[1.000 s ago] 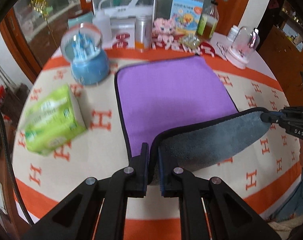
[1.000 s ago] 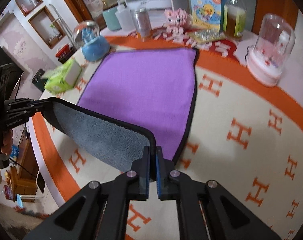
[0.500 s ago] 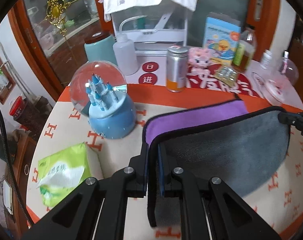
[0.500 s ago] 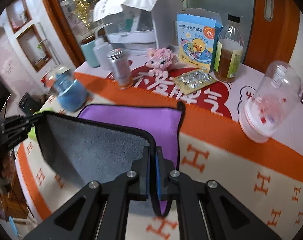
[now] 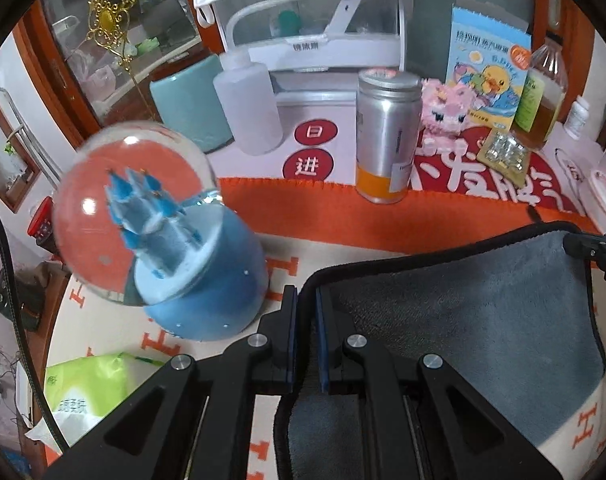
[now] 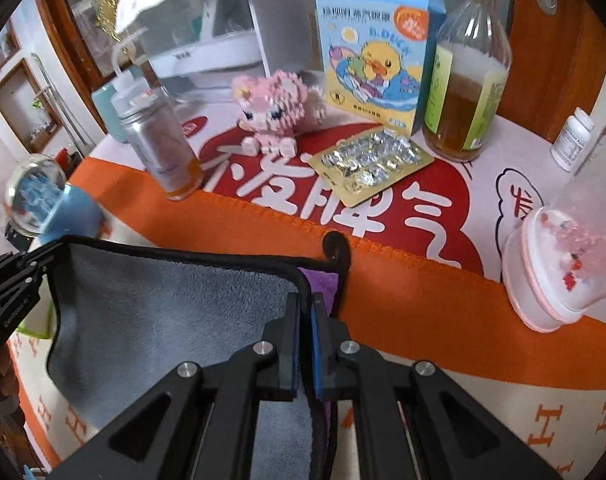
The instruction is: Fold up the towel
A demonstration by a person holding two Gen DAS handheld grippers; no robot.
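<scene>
The towel (image 5: 463, 320) is purple on one side and grey on the other, with a black hem. Its grey side faces up across the table. My left gripper (image 5: 306, 300) is shut on the towel's left corner. My right gripper (image 6: 306, 304) is shut on the towel's right corner (image 6: 163, 312). Both corners are held low near the towel's far edge. A sliver of the purple side (image 6: 323, 280) and the far corner's black hanging loop (image 6: 335, 246) show just beyond my right gripper. The other gripper shows at each view's edge.
A blue snow globe (image 5: 163, 232) stands close left of my left gripper. A silver can (image 5: 385, 136), pink toy (image 6: 277, 104), foil blister pack (image 6: 371, 164), bottle (image 6: 463, 80) and a pink dome (image 6: 563, 264) stand behind and right. A green tissue pack (image 5: 87, 392) lies left.
Both grippers have carried the near edge of the towel forward over the purple side. The purple side is now almost fully covered and the grey side faces up.
</scene>
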